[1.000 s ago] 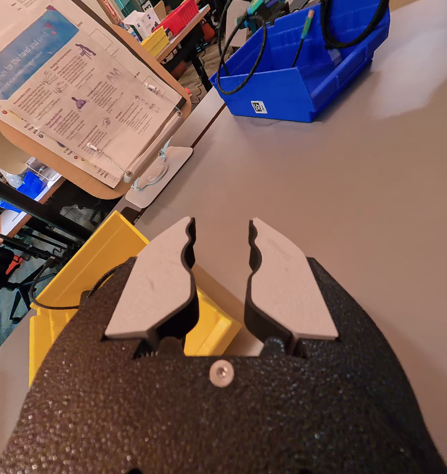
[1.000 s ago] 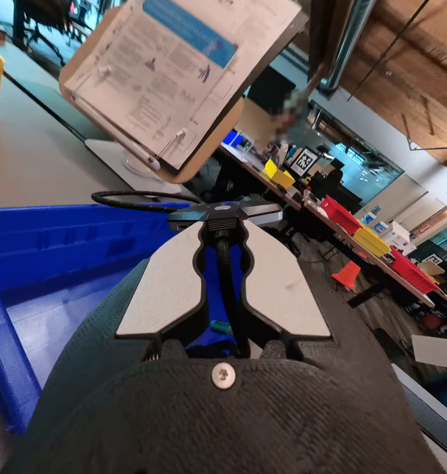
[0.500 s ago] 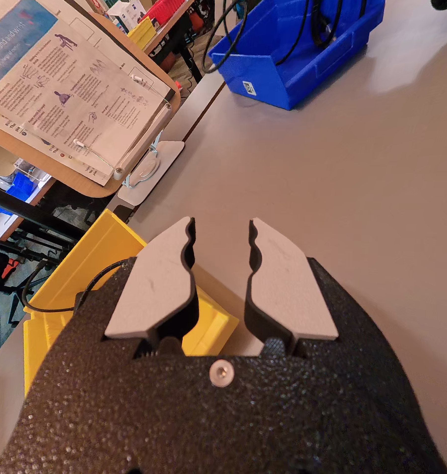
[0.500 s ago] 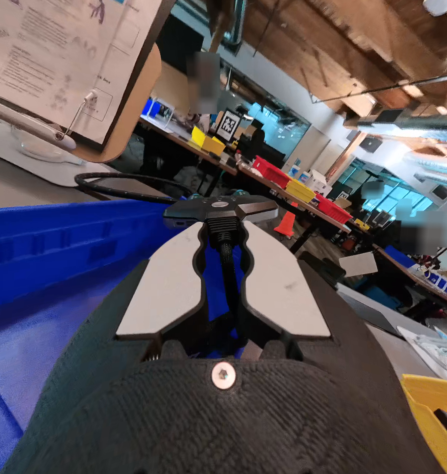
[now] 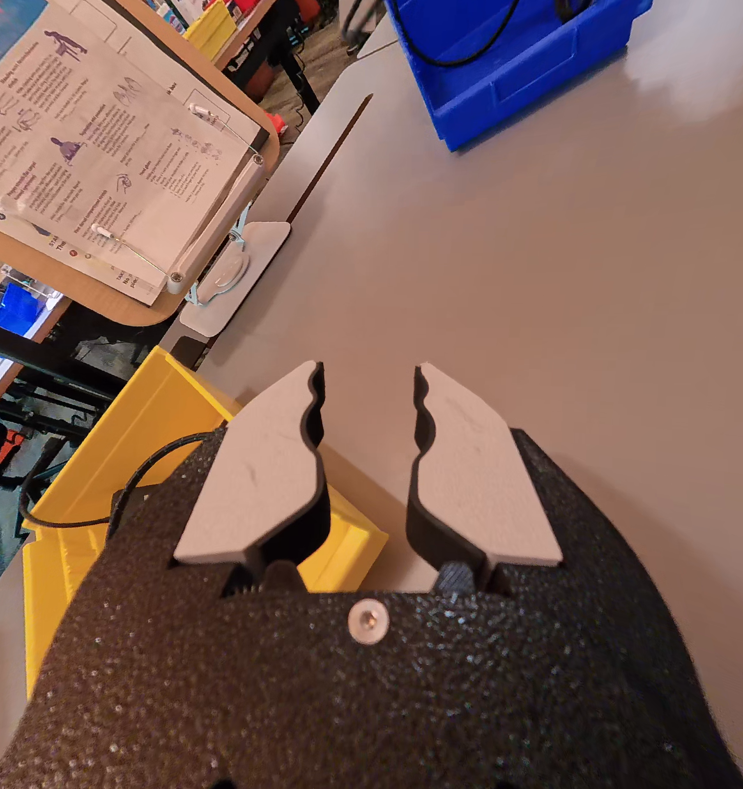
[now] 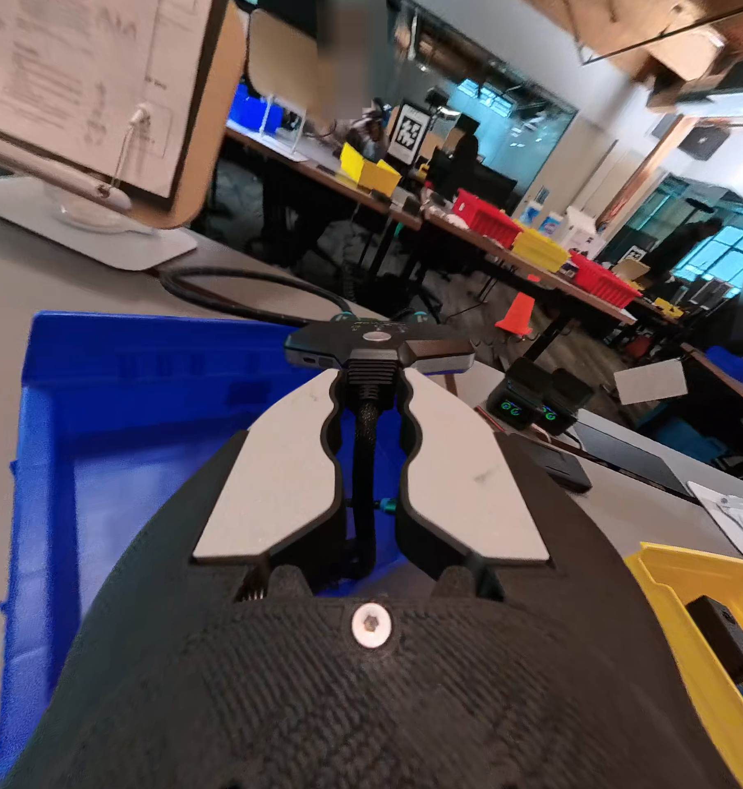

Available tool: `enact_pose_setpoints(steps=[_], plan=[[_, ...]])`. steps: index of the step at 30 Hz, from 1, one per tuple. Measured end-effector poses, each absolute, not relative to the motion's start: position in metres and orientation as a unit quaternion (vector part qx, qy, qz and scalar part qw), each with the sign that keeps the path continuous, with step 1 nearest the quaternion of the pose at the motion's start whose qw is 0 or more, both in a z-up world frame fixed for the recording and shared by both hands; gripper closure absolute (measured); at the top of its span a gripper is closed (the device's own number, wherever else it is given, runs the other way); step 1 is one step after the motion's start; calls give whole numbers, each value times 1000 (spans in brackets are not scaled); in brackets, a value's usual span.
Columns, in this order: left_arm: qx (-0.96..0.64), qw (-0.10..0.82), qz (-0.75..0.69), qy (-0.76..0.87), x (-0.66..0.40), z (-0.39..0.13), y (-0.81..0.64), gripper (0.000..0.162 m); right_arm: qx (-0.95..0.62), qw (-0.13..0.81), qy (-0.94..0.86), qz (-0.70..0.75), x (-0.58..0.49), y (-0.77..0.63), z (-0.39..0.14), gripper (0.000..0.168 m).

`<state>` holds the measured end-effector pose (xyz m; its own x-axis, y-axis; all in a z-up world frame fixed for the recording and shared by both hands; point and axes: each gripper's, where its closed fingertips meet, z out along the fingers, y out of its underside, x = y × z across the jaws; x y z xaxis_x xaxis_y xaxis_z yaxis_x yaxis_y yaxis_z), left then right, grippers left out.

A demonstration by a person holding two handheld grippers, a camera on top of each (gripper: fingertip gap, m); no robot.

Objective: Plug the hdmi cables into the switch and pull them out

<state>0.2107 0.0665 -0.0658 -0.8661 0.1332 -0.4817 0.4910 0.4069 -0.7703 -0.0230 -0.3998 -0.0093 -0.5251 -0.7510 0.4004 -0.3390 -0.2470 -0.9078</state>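
Note:
In the right wrist view my right gripper (image 6: 370, 380) is shut on the ribbed black collar of the HDMI switch (image 6: 378, 343), a dark flat box held up above the blue bin (image 6: 105, 410). Its braided black tail cable (image 6: 364, 469) runs back between the fingers. A black cable (image 6: 250, 294) loops on the table behind the switch. In the left wrist view my left gripper (image 5: 367, 375) is open and empty above the grey table (image 5: 531, 299). The blue bin (image 5: 523, 77) with black cables sits far ahead at the top right.
A yellow bin (image 5: 118, 469) with a thin black cable lies under the left gripper's left side. A document stand (image 5: 118, 170) with a printed sheet stands at the table's left edge. In the right wrist view a yellow bin (image 6: 702, 632) is at the lower right, two small black devices (image 6: 531, 405) beyond.
My right gripper has lifted the switch up and swung right, away from the document stand. My left gripper has drawn back from the blue bin, which sits farther off and higher in its view.

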Motion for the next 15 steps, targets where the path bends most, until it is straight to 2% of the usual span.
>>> enact_pose_setpoints(steps=[3,5,9,13,15], plan=[[189,174,-511,820,211,-66,67,123,-496,209,610,-582,-10,-378,-21,143],[189,175,-510,821,211,-66,67,123,-514,220,628,-542,-5,-365,-34,150],[192,174,-510,820,211,-66,69,123,-531,136,603,-580,-2,-360,-52,154],[197,167,-506,823,209,-70,67,123,-581,114,596,-543,14,-349,-82,158],[202,166,-499,826,208,-73,66,123,-616,64,587,-521,18,-347,-93,160]])
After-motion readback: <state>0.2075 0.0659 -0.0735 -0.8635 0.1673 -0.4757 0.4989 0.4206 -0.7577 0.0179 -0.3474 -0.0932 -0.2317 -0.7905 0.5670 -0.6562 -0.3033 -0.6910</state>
